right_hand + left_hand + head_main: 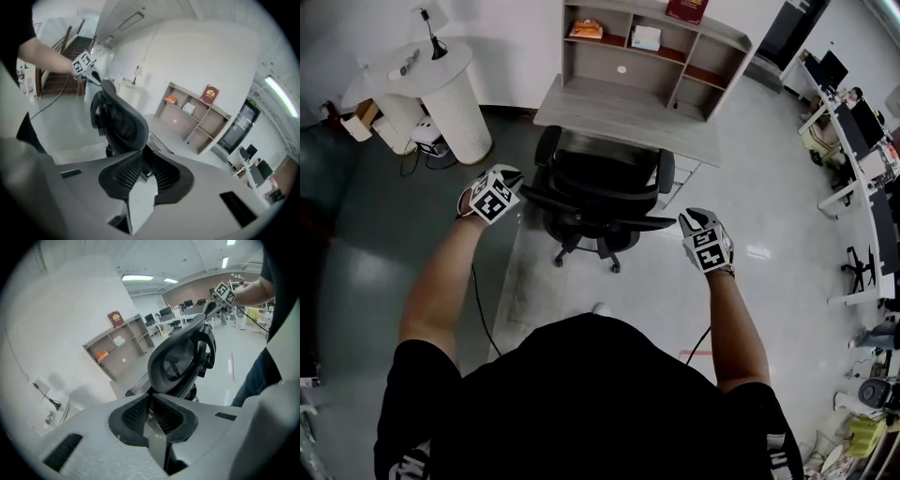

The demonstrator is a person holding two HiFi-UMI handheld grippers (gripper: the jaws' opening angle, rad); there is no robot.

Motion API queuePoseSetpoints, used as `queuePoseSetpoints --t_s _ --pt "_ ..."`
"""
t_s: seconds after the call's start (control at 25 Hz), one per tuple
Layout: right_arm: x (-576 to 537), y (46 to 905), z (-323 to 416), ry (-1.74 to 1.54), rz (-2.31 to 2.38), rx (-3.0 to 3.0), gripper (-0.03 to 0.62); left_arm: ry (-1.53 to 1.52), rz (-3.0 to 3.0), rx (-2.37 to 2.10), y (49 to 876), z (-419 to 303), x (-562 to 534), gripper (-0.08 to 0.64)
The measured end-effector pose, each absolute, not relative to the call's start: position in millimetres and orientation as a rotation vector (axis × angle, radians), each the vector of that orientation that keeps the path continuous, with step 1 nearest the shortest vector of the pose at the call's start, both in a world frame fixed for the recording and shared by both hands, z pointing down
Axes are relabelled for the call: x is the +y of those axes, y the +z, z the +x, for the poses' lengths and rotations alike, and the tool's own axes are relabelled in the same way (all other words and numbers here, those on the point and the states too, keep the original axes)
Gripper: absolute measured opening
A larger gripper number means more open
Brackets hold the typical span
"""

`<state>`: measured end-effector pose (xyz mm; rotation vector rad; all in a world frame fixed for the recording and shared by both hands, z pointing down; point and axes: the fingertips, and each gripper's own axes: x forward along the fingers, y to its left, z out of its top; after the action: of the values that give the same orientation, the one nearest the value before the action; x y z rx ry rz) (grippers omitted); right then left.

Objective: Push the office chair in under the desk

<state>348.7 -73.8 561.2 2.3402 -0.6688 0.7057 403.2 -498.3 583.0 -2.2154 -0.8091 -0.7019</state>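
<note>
At far left, white ribbed cylindrical stand. Next, left gripper, clenched on left rim of black mesh-backed office chair. Chair on pale floor, just before front edge of grey wooden desk with shelves. At right, right gripper, clenched on chair's right rim.

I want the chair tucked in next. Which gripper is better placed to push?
Right, narrowly: the right gripper sits more behind the backrest end of the chair; the left gripper is beside the other end. Using both seems likelier.
</note>
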Motion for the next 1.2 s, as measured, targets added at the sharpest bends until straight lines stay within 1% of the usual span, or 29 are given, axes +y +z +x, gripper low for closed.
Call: queuePoseSetpoints --t_s 0.16,0.32,0.56,0.84,1.2 --pt "-101 520 348 0.629 2.569 -0.666 0.051 -0.594 -2.332 -0.828 544 386 -484 0.02" --pt "-126 483 342 0.512 2.691 -0.691 0.048 -0.456 -2.507 -0.888 507 376 -464 0.018" --pt "-130 441 339 0.372 2.799 -0.658 0.046 -0.297 -2.716 -0.98 458 378 -441 0.018" --pt "-123 436 345 0.325 2.86 -0.585 0.043 -0.217 -2.766 -1.056 433 374 -423 0.017" --pt "-114 441 357 0.332 2.896 -0.558 0.043 -0.213 -2.759 -1.055 442 378 -417 0.018"
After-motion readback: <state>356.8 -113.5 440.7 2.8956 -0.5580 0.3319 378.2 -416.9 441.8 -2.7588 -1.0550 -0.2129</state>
